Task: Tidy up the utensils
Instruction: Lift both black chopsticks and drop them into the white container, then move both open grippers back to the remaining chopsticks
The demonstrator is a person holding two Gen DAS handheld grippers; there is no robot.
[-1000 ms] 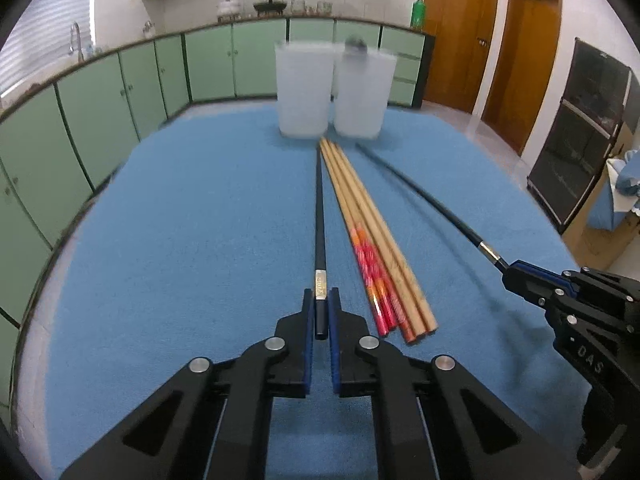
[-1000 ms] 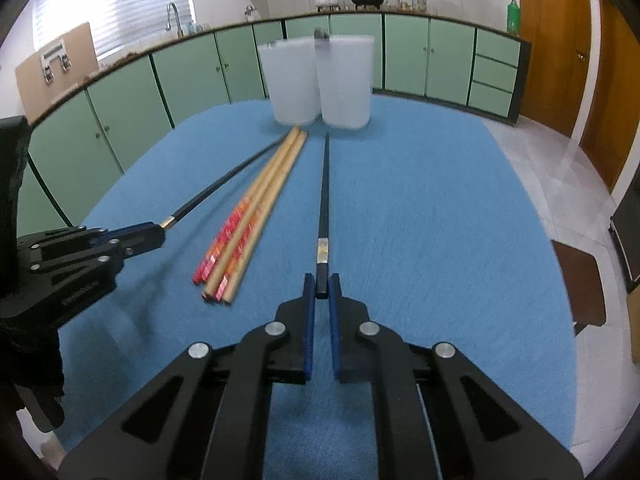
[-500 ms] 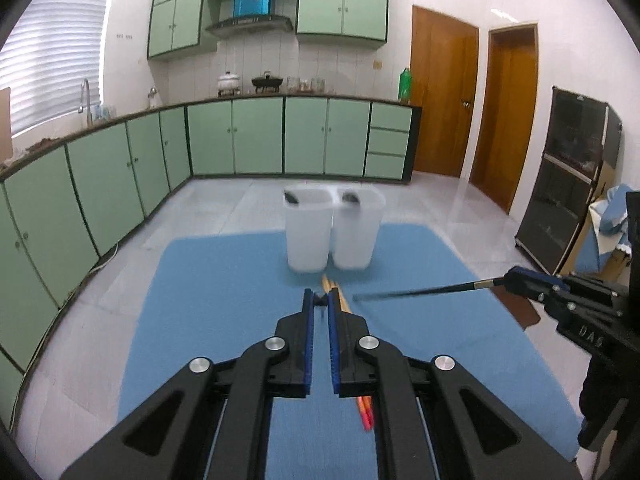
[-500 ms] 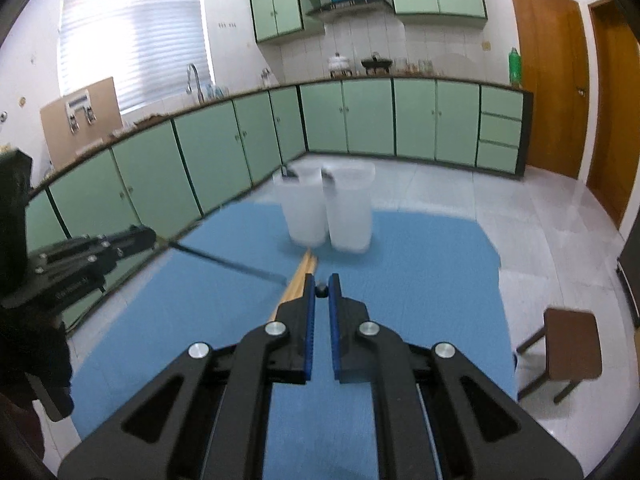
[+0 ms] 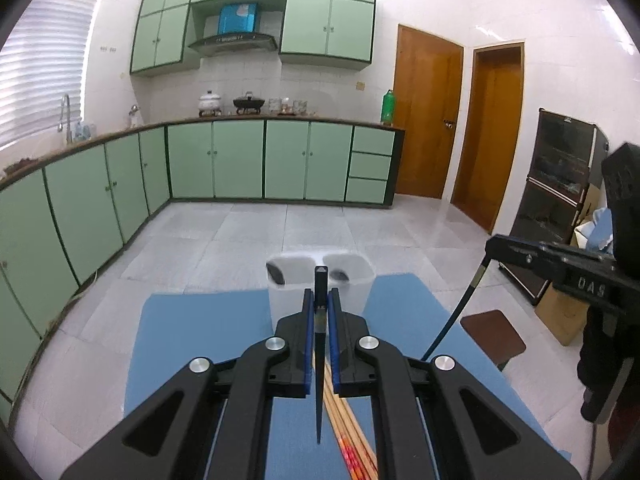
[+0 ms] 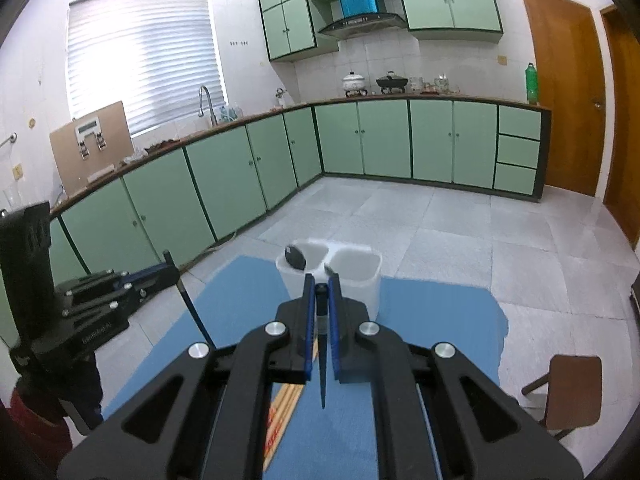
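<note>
Blue table (image 5: 192, 344) in green-cabinet kitchen (image 5: 240, 160). Left tongs (image 5: 320, 308) and right tongs (image 6: 321, 300) each clamp a black chopstick (image 5: 319, 380); cups (image 5: 288, 292) at 12 o'clock.

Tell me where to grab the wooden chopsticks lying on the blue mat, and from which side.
Grip the wooden chopsticks near the red-patterned thick ends, from above, jaws across the shafts. They lie flat and bunched on the blue mat, pointing toward the white containers, so probably only a top approach fits.

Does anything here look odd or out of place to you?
Slightly. Each gripper, left and right, pinches a single black chopstick that dangles tip-down over the blue mat. Wooden chopsticks lie loose there, outside the white cups. Nothing is spilled or broken.
</note>
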